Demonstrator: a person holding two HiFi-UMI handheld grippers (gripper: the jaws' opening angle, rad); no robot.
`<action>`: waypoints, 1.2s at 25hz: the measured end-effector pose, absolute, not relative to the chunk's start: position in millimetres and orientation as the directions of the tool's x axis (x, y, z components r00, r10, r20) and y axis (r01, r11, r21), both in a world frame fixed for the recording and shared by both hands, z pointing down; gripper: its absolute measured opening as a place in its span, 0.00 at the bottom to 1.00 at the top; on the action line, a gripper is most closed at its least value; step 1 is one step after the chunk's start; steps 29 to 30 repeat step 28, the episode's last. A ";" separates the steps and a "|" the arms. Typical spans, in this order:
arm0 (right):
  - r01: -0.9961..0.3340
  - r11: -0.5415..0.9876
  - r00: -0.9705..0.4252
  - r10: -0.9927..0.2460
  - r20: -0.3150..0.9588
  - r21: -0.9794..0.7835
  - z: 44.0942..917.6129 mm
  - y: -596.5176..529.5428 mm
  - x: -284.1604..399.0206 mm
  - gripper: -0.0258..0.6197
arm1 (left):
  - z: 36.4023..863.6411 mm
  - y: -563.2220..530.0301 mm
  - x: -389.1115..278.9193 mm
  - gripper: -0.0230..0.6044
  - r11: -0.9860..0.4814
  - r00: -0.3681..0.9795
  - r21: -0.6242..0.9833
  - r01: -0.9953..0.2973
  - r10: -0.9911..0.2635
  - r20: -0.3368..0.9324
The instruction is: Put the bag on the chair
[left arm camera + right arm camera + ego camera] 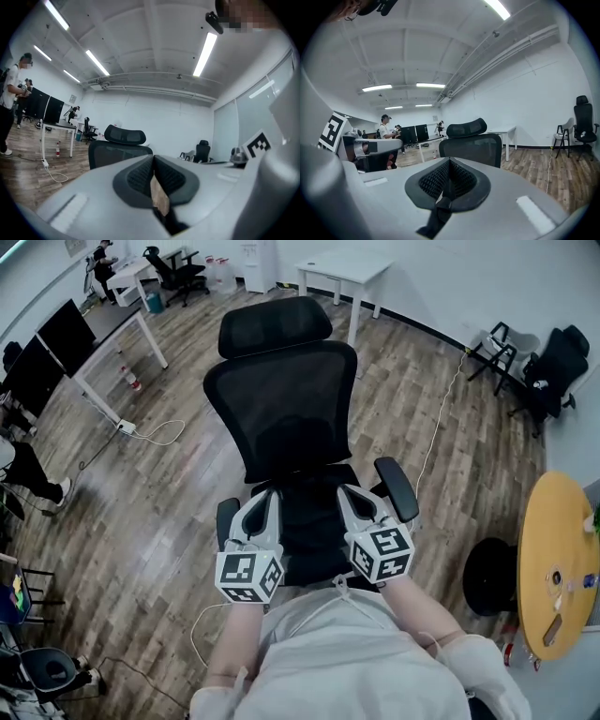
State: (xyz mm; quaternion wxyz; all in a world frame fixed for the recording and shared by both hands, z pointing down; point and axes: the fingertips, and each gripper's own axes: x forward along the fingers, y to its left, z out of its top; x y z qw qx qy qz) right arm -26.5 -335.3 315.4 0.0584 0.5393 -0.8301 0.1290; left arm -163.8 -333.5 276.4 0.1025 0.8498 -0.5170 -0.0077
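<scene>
A black mesh office chair (286,399) with a headrest stands right in front of me on the wood floor. Both grippers hover side by side over the front of its seat (309,507), pointing at the backrest. My left gripper (265,495) is shut, with a tan tag and black fabric (159,199) pinched between its pads. My right gripper (354,493) is shut on a black strap (440,206) that hangs down out of its jaws. The black bag itself cannot be told apart from the dark seat between the grippers in the head view. The chair's backrest (117,154) (473,145) rises just beyond both jaws.
The chair's armrests (396,487) flank the grippers. A round yellow table (553,563) and a black stool (487,573) stand at the right. A white desk with monitors (94,343) and a floor cable (155,432) lie to the left. Other chairs (548,371) and a white table (342,273) sit further back.
</scene>
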 end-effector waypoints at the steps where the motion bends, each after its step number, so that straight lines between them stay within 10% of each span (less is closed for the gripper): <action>1: -0.909 0.388 -0.414 -0.880 0.232 -0.149 312.7 -335.3 -26.2 0.04 | 273.4 -333.3 -163.0 0.05 -0.445 0.464 0.175 -0.878 -0.882 0.087; 30: -0.894 0.401 -0.441 -0.868 0.230 -0.200 312.3 -333.8 -40.3 0.04 | 279.0 -334.1 -159.9 0.05 -0.451 0.460 0.093 -0.888 -0.877 0.141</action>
